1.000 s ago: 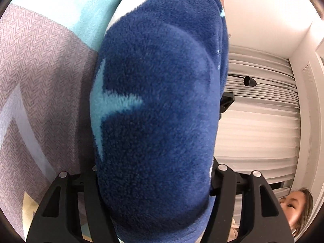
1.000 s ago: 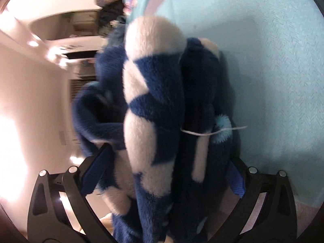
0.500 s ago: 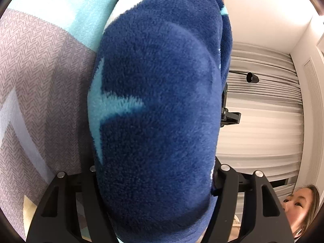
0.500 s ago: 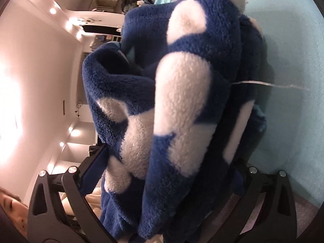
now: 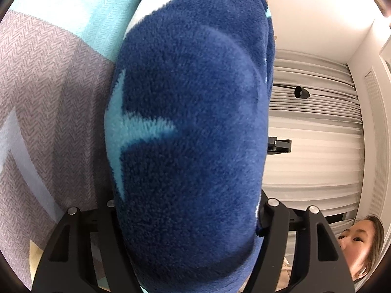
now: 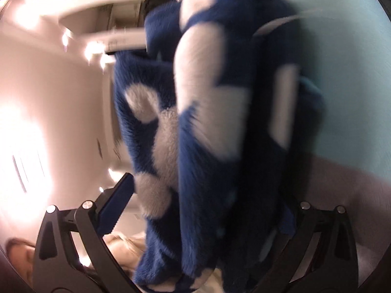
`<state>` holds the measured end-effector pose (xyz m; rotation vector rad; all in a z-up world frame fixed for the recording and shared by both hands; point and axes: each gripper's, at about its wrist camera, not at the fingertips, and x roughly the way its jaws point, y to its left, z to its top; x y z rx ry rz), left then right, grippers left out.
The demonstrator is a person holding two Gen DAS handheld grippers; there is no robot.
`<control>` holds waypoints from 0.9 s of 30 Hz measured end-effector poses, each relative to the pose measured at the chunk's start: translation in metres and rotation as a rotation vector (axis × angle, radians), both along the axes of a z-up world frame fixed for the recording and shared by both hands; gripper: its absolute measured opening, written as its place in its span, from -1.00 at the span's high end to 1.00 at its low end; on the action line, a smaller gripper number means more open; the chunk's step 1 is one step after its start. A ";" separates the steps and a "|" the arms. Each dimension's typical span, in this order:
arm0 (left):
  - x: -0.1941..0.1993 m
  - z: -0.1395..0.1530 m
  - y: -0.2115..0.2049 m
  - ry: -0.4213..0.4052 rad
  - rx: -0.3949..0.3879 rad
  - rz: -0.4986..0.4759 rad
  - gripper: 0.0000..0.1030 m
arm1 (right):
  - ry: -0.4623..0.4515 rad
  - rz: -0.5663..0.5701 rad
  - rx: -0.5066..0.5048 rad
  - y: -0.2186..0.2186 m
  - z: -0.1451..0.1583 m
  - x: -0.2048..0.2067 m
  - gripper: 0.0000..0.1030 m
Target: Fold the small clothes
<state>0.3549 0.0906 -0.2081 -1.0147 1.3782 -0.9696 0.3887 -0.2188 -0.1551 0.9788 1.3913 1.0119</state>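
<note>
A thick navy fleece garment (image 5: pixel 190 134) with pale blue and white patches fills the left wrist view. My left gripper (image 5: pixel 188 219) is shut on its folded bulk, and the fleece hides both fingertips. In the right wrist view the same garment (image 6: pixel 207 134) hangs between the fingers of my right gripper (image 6: pixel 207 207), blurred by motion. The left blue pad (image 6: pixel 117 205) stands clear of the fleece; the right finger is hidden behind it. A white thread (image 6: pixel 281 22) sticks out near the top.
A bedspread in turquoise (image 5: pixel 80 17) and grey herringbone (image 5: pixel 48 92) lies to the left of the garment. Pleated curtains (image 5: pixel 312 127) and a person's face (image 5: pixel 359 244) are at the right. Turquoise cover (image 6: pixel 349 73) and lit ceiling (image 6: pixel 80 48) show in the right wrist view.
The left view barely changes. The right gripper has swung, and the garment has come closer and spread wider between its fingers; the view is now blurred.
</note>
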 end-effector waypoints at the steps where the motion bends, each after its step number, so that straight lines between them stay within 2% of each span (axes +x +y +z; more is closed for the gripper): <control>1: 0.000 -0.001 0.000 -0.001 0.003 0.001 -0.36 | 0.006 0.003 -0.020 0.005 -0.002 0.004 -0.96; 4: -0.001 0.001 -0.002 -0.007 0.009 0.003 -0.36 | 0.083 -0.054 -0.030 0.003 -0.007 0.012 -0.96; 6: -0.002 0.004 -0.002 -0.010 0.007 0.006 -0.36 | 0.095 -0.102 -0.019 -0.002 -0.008 0.010 -0.96; 8: -0.004 0.008 -0.003 -0.024 0.016 0.011 -0.36 | 0.040 -0.122 -0.062 -0.005 0.000 -0.001 -0.84; 10: -0.007 0.017 -0.004 -0.052 0.034 0.015 -0.34 | -0.040 -0.147 -0.091 -0.009 0.013 -0.010 -0.37; 12: -0.009 0.030 -0.007 -0.082 0.035 0.014 -0.33 | -0.118 -0.171 -0.100 -0.014 0.031 -0.017 -0.17; 14: -0.009 0.046 -0.009 -0.128 0.035 0.013 -0.33 | -0.195 -0.192 -0.105 -0.018 0.055 -0.021 -0.10; 17: -0.007 0.083 -0.014 -0.196 0.034 0.006 -0.33 | -0.269 -0.208 -0.111 -0.019 0.094 -0.023 -0.07; 19: 0.001 0.119 -0.021 -0.253 0.026 -0.002 -0.33 | -0.335 -0.212 -0.124 -0.027 0.134 -0.017 -0.07; 21: 0.010 0.158 -0.033 -0.325 0.026 -0.008 -0.33 | -0.398 -0.218 -0.141 -0.042 0.161 -0.020 -0.07; 23: 0.020 0.204 -0.053 -0.421 0.030 -0.023 -0.33 | -0.497 -0.223 -0.182 -0.058 0.213 -0.016 -0.08; 24: 0.025 0.221 -0.062 -0.453 0.027 -0.029 -0.33 | -0.524 -0.222 -0.197 -0.075 0.227 -0.021 -0.09; 25: 0.032 0.241 -0.074 -0.492 0.021 -0.038 -0.34 | -0.563 -0.226 -0.222 -0.093 0.258 -0.016 -0.10; 26: 0.042 0.263 -0.093 -0.527 0.007 -0.051 -0.34 | -0.577 -0.232 -0.242 -0.099 0.282 -0.012 -0.11; 27: 0.049 0.274 -0.105 -0.538 -0.003 -0.060 -0.35 | -0.588 -0.240 -0.262 -0.111 0.293 -0.006 -0.14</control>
